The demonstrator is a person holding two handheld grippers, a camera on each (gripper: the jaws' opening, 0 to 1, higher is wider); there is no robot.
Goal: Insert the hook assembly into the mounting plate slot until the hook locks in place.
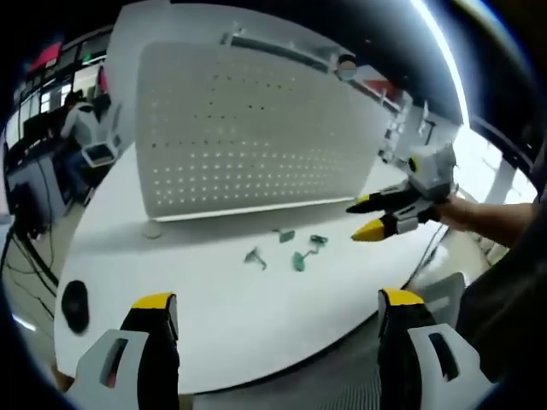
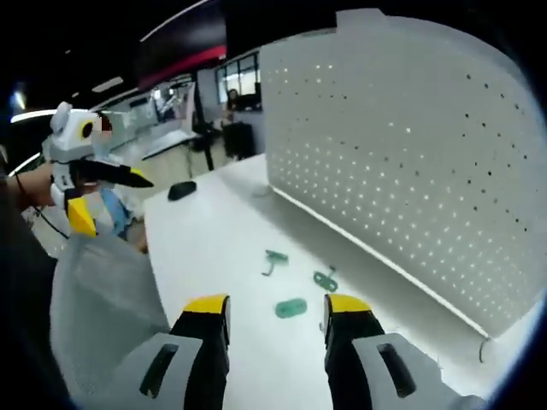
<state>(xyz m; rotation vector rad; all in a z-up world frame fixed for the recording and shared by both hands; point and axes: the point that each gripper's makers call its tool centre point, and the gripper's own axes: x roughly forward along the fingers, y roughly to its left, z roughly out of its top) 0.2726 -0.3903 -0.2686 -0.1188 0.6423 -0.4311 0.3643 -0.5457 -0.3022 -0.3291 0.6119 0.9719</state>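
Nothing of the job looks done yet: both grippers are empty and the hooks lie loose on the table [image 2: 214, 256]. Nearest in the left gripper view, the left gripper [image 1: 278, 312] hangs over the table's near edge with its jaws wide apart, holding nothing. In the right gripper view the right gripper [image 2: 276, 309] sits low over the table with its jaws apart too, a small green hook [image 2: 291, 307] lying just ahead between the tips, untouched. Two more green hooks [image 2: 275, 259] rest a little farther on, between that gripper and the pegboard [image 2: 402, 145]; the left gripper view shows the cluster of green pieces [image 1: 298, 256] in front of the board's lower edge. The pegboard, a white perforated panel, stands upright on the table behind the hooks, and no hook is fitted to it as far as I can tell. So picking up a hook and seating it in a slot are both left. The table is white and rounded, with a dark round object [image 1: 75, 303] off to the pegboard's left. Behind the board is an office with desks, screens and ceiling strip lights.
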